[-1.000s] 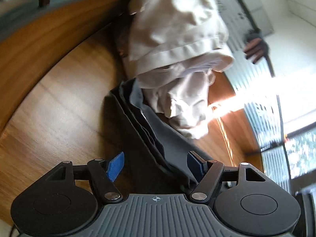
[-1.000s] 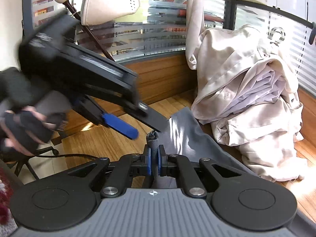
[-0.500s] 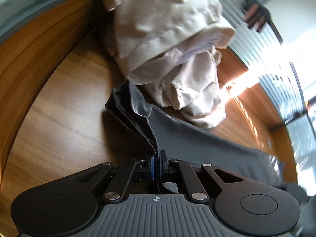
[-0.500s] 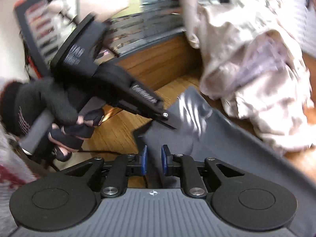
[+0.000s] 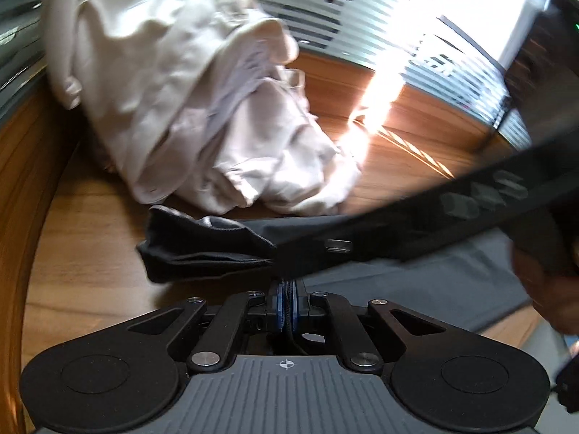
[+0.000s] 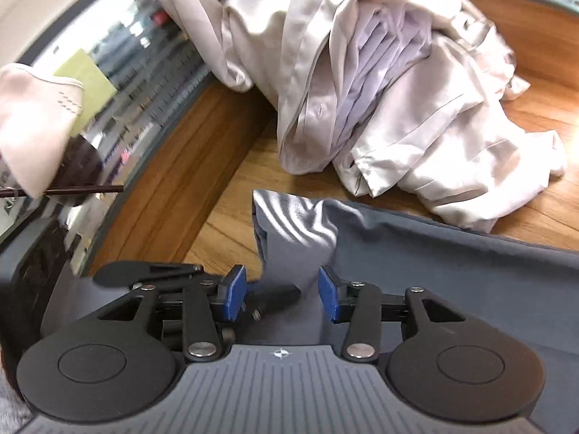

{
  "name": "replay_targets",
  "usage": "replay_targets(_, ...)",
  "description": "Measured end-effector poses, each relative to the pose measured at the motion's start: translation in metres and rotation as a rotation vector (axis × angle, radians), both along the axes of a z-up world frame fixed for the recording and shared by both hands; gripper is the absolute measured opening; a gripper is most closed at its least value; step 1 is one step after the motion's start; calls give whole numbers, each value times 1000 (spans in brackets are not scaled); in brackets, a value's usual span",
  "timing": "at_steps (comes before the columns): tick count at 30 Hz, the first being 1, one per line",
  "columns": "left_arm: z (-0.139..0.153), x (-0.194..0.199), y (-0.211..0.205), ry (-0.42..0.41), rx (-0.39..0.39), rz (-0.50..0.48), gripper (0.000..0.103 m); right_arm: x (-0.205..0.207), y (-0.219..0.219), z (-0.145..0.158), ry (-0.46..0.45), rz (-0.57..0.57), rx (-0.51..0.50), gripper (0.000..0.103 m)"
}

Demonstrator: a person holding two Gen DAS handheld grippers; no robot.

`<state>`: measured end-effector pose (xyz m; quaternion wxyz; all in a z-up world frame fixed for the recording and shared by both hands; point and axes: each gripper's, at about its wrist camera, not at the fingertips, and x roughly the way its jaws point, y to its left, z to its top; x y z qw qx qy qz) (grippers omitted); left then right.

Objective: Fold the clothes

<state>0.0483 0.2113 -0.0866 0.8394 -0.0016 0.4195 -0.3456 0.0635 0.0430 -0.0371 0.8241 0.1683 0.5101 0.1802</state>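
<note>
A dark grey garment (image 5: 202, 249) lies on the wooden table, its bunched corner toward the left. My left gripper (image 5: 286, 303) is shut on the garment's near edge, the cloth pinched between the blue pads. The other tool's black body (image 5: 434, 213) crosses the left wrist view from the right, just above that grip. In the right wrist view the same grey garment (image 6: 434, 264) spreads to the right. My right gripper (image 6: 282, 294) stands open, a raised fold of grey cloth (image 6: 293, 224) rising between and beyond its blue pads without being pinched.
A heap of cream and pale lilac clothes (image 6: 380, 83) sits behind the grey garment, also the cream heap (image 5: 188, 108) in the left wrist view. A raised wooden rim (image 6: 173, 181) and glass partition bound the table at the left. A hand (image 5: 542, 289) holds the other tool.
My left gripper closed on the grey garment's edge and stays shut on it. My right gripper, shut on the cloth a second ago, has opened wide and let go.
</note>
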Motion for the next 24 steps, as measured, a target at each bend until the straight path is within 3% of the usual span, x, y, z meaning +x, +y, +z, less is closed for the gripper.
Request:
replay_targets(5,2,-8,-15,-37,0,-53,7,21,17,-10,68,97,-113,51)
replay_targets(10,3,-8,-19,-22,-44,-104,10,23,10,-18,85,90,-163,15)
replay_targets(17,20,-1,2,17,-199,-165,22,7,-43,-5,66,-59,-81,9)
replay_targets(24,24,13,5,28,-186,-139,22,-26,-127,4,75,-269,-6,8)
